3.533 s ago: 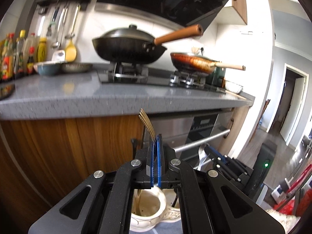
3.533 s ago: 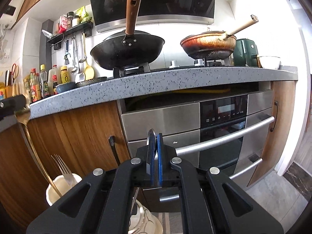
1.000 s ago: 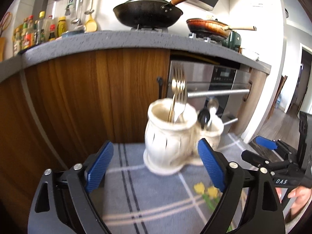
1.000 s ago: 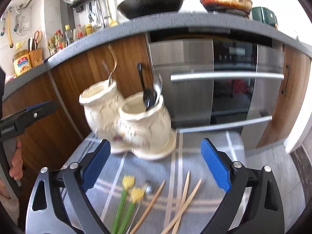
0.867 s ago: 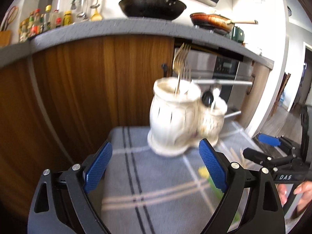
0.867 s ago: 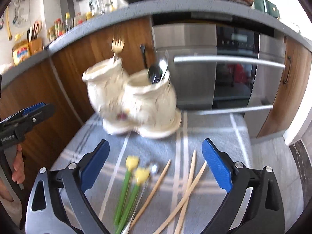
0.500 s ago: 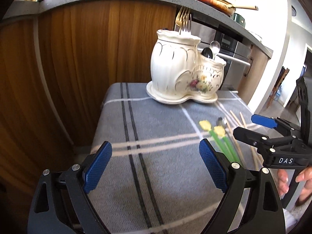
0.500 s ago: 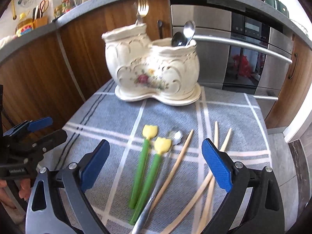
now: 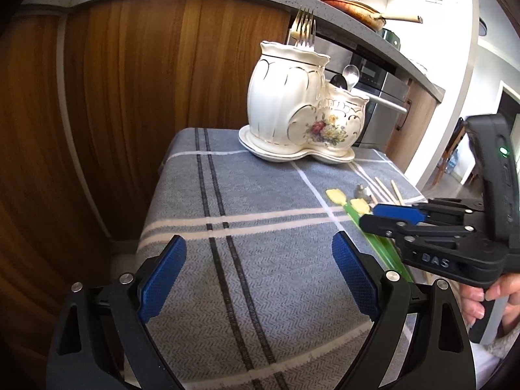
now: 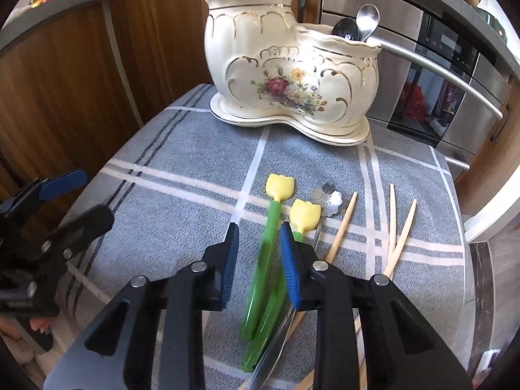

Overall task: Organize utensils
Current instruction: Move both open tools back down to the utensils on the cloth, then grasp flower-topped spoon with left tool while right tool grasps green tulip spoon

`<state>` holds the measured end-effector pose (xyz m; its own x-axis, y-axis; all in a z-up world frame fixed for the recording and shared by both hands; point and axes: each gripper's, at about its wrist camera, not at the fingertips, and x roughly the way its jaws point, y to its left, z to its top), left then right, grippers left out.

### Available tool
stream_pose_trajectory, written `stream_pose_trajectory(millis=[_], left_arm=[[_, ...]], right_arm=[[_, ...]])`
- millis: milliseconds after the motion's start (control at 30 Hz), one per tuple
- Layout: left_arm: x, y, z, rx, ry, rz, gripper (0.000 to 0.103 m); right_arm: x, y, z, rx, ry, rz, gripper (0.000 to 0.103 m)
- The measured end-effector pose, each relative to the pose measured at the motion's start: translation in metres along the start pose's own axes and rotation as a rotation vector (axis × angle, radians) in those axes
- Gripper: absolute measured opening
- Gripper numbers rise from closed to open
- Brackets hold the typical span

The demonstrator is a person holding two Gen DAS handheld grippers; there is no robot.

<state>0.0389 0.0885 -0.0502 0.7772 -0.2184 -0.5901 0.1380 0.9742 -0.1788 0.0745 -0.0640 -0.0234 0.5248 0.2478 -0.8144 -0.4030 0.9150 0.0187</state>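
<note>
Right gripper (image 10: 258, 243) has dropped toward the checked grey cloth (image 10: 182, 208), jaws just closing, now narrow around the left green-handled yellow tulip-tipped utensil (image 10: 271, 227); pad contact unclear. Left gripper (image 9: 258, 276) hangs wide, empty.

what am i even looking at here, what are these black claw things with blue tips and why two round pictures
They are two hand-held grippers, one in each of a person's hands. Each carries a fisheye camera looking along its fingers, hence two round pictures.

The left gripper is open and empty over the grey checked cloth. The right gripper has just been closing around a green-stemmed yellow tulip utensil; its pads do not visibly press it yet. A second tulip utensil, a metal flower-ended piece and wooden chopsticks lie beside it. Behind stands a cream floral ceramic holder with forks and spoons.
</note>
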Motion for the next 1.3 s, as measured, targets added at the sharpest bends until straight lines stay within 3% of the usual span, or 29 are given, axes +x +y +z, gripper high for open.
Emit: stream_pose_trajectory(millis=[433, 600, 933, 1300], left_arm=[[0.000, 0.002, 0.000, -0.014, -0.002, -0.026, 0.091], [0.000, 0.002, 0.000, -0.016, -0.003, -0.024, 0.091], [0.002, -0.003, 0.001, 0.003, 0.002, -0.007, 0.091], [0.008, -0.025, 0.005, 0.072, 0.040, -0.024, 0.091]], right_arm=[[0.032, -0.002, 0.019, 0.010, 0.111, -0.051, 0.022], [0.035, -0.007, 0.022, 0.049, 0.144, 0.001, 0.015], [0.029, -0.015, 0.016, 0.118, 0.080, 0.053, 0.009], [-0.030, -0.056, 0.016, 0.221, -0.099, 0.120, 0.009]])
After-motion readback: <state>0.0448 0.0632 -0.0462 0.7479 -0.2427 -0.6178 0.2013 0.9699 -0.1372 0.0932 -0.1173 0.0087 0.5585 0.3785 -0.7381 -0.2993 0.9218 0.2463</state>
